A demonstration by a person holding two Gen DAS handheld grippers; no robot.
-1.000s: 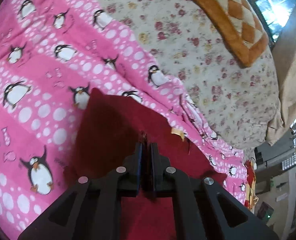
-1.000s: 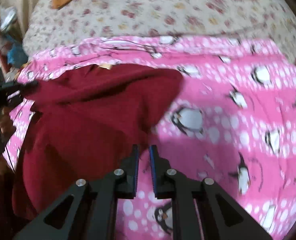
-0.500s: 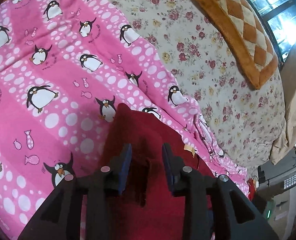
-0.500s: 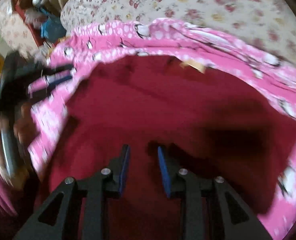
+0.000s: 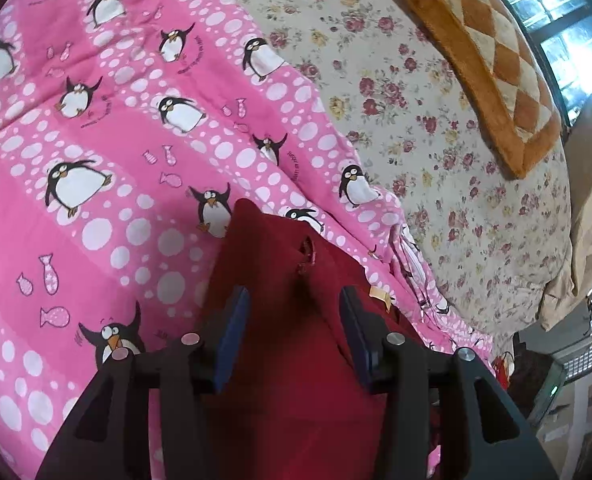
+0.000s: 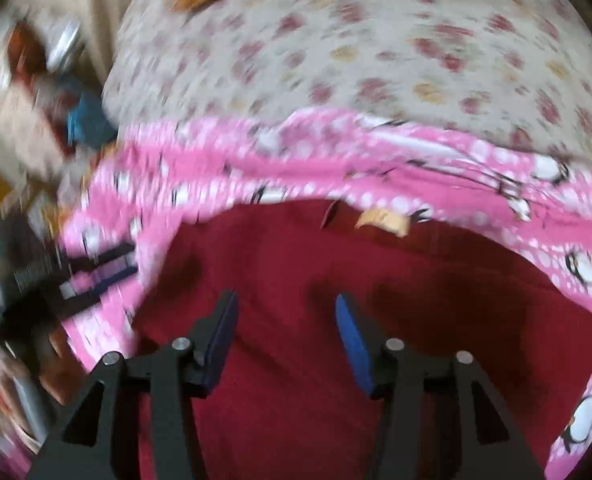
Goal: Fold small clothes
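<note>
Left hand-held gripper [image 5: 294, 330] and right hand-held gripper [image 6: 284, 334] both just released, jaws parting, red garment [image 5: 284, 360] lying low-centre beneath them, ungripped.

Floral bed [image 5: 435, 128], bright barred window [image 5: 555, 12]

A bed in a cream sheet with small red flowers [image 5: 435, 128] carries a pink penguin-print blanket [image 5: 116, 168]. An orange and cream diamond-pattern cushion [image 5: 495, 64] lies directly on the sheet, well apart from the blanket.
</note>
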